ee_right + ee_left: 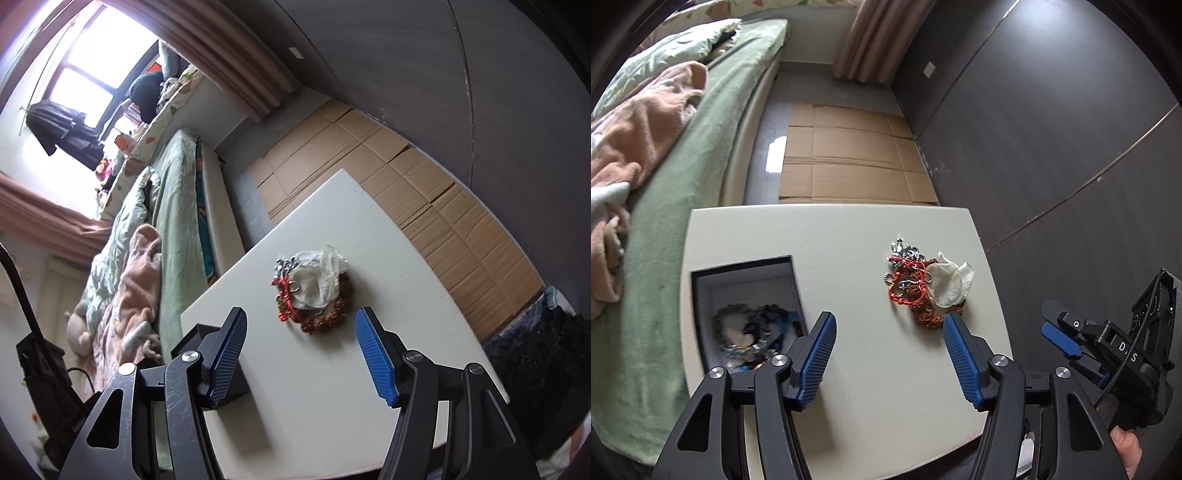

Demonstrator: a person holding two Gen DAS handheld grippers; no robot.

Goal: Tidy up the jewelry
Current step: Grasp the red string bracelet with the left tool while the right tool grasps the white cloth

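Observation:
A tangled pile of jewelry [916,288] lies on the white table [849,236]: red cord bracelets, a silver chain, brown beads and a crumpled clear bag [947,286]. A black box with a white lining [746,280] stands at the table's left and holds dark and blue bead bracelets [750,332]. My left gripper [889,321] hovers open over the table between box and pile, nothing between its blue pads. The right gripper [1051,319] shows at the right edge of the left wrist view. In the right wrist view the right gripper [301,317] stands open just short of the pile [314,291], empty.
A bed with a green cover [701,155] and a pink blanket [639,147] runs along the table's left. Flattened cardboard [846,158] covers the floor beyond the table. A dark wall panel [1052,129] stands to the right. A person's hand [1126,446] grips the right tool.

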